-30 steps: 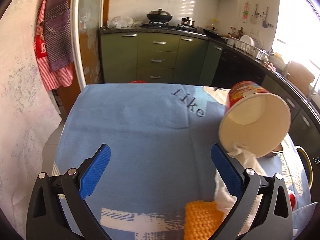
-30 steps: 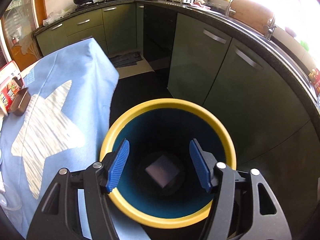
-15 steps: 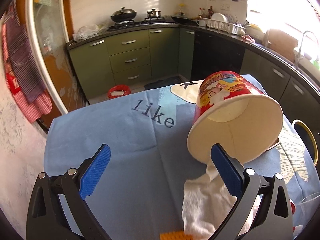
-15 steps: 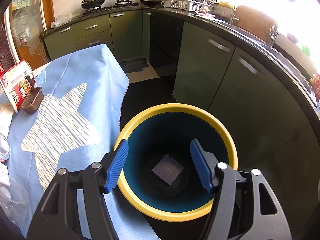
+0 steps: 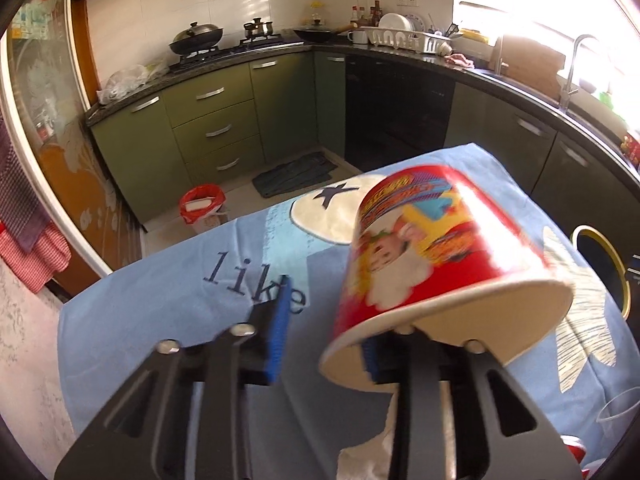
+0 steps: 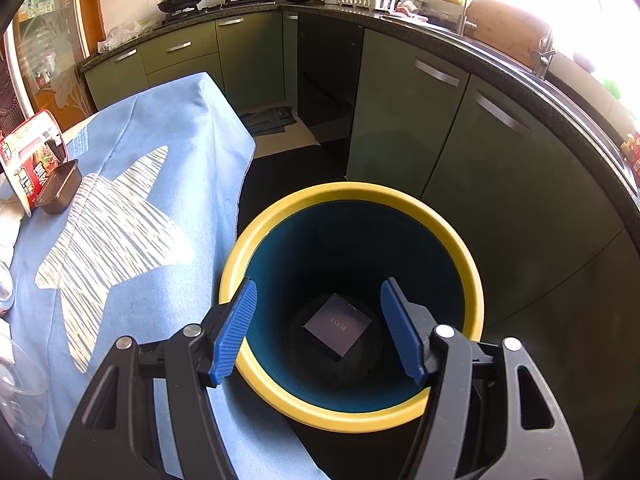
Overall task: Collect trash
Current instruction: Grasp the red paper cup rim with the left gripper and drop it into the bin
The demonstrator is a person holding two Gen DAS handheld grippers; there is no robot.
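A large red paper noodle cup lies tipped on the blue tablecloth. My left gripper stands half closed at its rim: the right finger is inside the cup's mouth, the left finger outside, a gap from the wall. A white crumpled tissue lies below the cup. My right gripper is open and empty above the yellow-rimmed bin, which holds a dark square box. The cup also shows in the right wrist view.
A brown plastic tray leans by the cup. A clear plastic cup stands at the table's near edge. The bin is right of the table. Green cabinets ring the room. A red-lined bin is on the floor.
My left gripper has moved forward and right to the cup and narrowed, with its right finger now inside the cup's mouth. My right gripper has stayed open over the bin, drifting slightly.
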